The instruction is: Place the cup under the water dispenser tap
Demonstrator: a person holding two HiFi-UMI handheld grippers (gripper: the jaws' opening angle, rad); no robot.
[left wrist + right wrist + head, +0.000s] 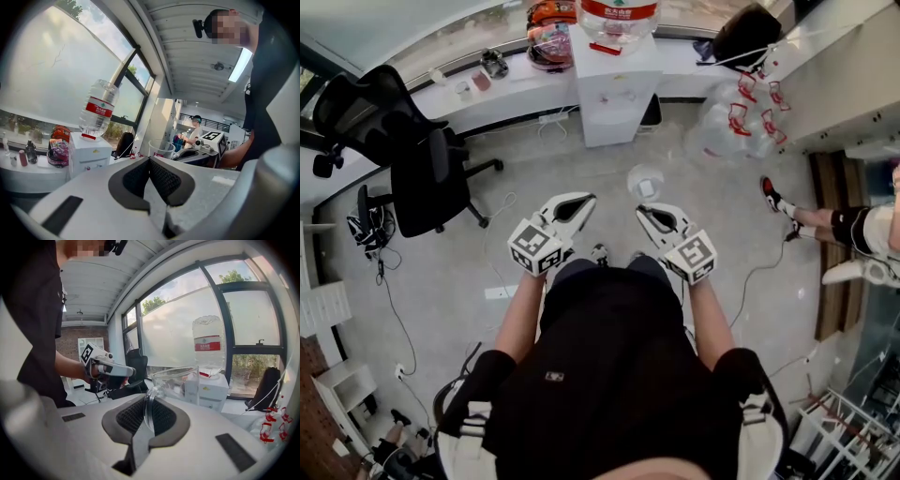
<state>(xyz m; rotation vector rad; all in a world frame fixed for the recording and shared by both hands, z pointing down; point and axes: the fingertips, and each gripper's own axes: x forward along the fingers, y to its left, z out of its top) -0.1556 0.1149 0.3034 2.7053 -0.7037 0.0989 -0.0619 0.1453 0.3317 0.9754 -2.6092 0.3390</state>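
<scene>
The right gripper (147, 411) is pinching the thin looped handle of the cup (180, 380) between its ribbed black fingers. The cup, round and of clear plastic, is hanging over the pale floor (581, 167), on the near side of the water dispenser (614, 89) and well apart from it. The left gripper (150, 169) is pressing its fingers together on nothing. The dispenser, a white box, is carrying an upturned clear bottle (617, 14) with a red label. It is standing against the curved white table (520, 82), where bright packets (551, 39) are lying piled to its left.
</scene>
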